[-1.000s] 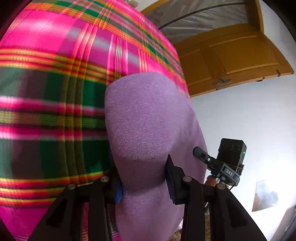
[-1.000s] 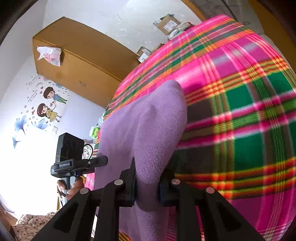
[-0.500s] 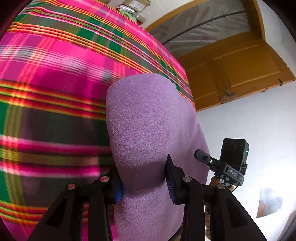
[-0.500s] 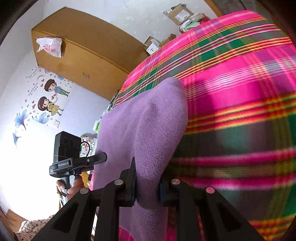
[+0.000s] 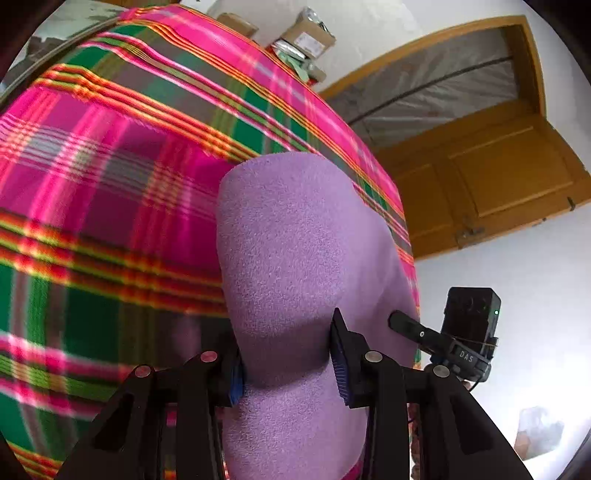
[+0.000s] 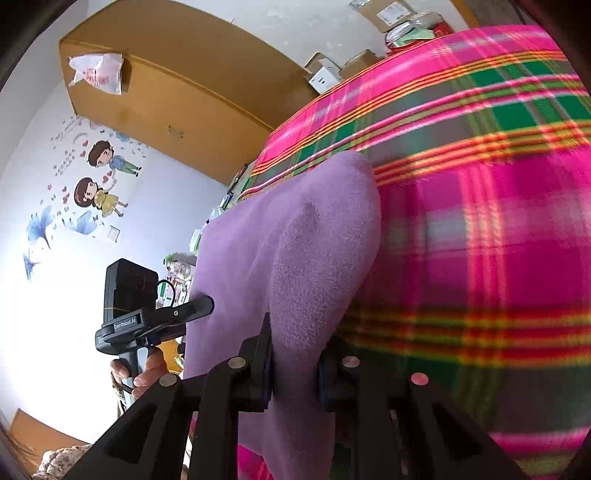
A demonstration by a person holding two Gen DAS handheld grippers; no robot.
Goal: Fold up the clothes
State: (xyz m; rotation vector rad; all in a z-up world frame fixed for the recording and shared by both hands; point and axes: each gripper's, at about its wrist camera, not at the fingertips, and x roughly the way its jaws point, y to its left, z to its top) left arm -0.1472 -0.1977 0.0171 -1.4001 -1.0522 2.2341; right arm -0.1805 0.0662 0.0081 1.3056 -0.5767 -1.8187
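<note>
Beyond my claw lies a pink-green plaid blanket [image 5: 110, 221]; cardboard boxes [image 6: 325, 72] past it, cartoon wall stickers [image 6: 96, 177] off left.

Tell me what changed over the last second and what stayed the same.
Both grippers carried the purple garment forward across the plaid cloth: its far edge and the boxes beyond it now show larger in both views. Unchanged: left gripper and right gripper stay clamped on the garment, spread between them.
</note>
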